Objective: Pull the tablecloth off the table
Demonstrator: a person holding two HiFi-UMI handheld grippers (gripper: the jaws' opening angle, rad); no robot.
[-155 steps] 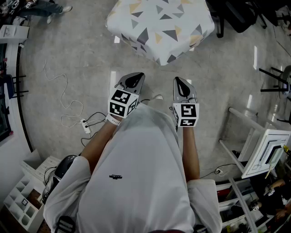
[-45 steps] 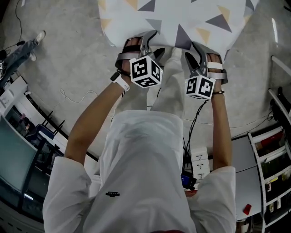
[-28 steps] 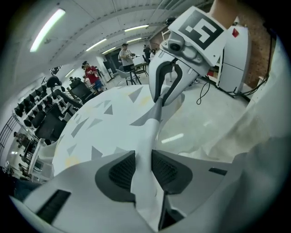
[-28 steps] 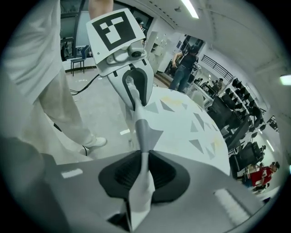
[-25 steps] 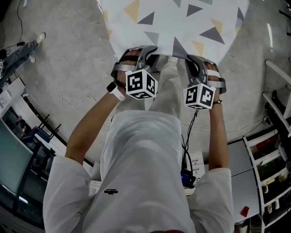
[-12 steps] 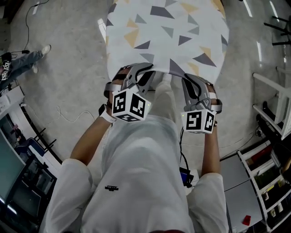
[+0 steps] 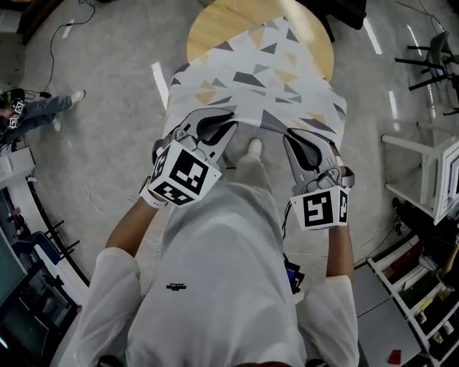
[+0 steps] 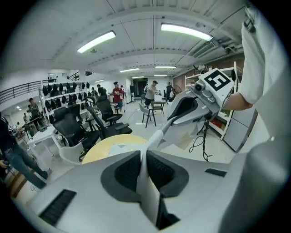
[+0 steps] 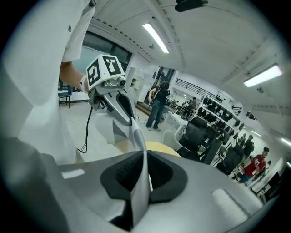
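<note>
The white tablecloth [image 7: 258,79] with grey and tan triangles lies half off a round wooden table [image 7: 229,21], whose far part is bare. My left gripper [image 7: 214,123] is shut on the cloth's near edge at the left. My right gripper [image 7: 297,141] pinches the same edge at the right, its jaws still closing on it. In the left gripper view a fold of the tablecloth [image 8: 148,191] is pressed between the pads of the left gripper [image 8: 144,157]. In the right gripper view the right gripper [image 9: 145,160] holds the tablecloth [image 9: 138,191] the same way.
My own shoe [image 7: 252,148] stands on the grey floor just before the table. Another person's legs [image 7: 39,111] are at the far left. White shelving [image 7: 430,172] stands at the right. Black office chairs [image 8: 72,127] and people fill the room behind the table.
Both grippers have drawn back toward my body with the cloth. The cloth has slid toward me and the table's far wooden part has come bare.
</note>
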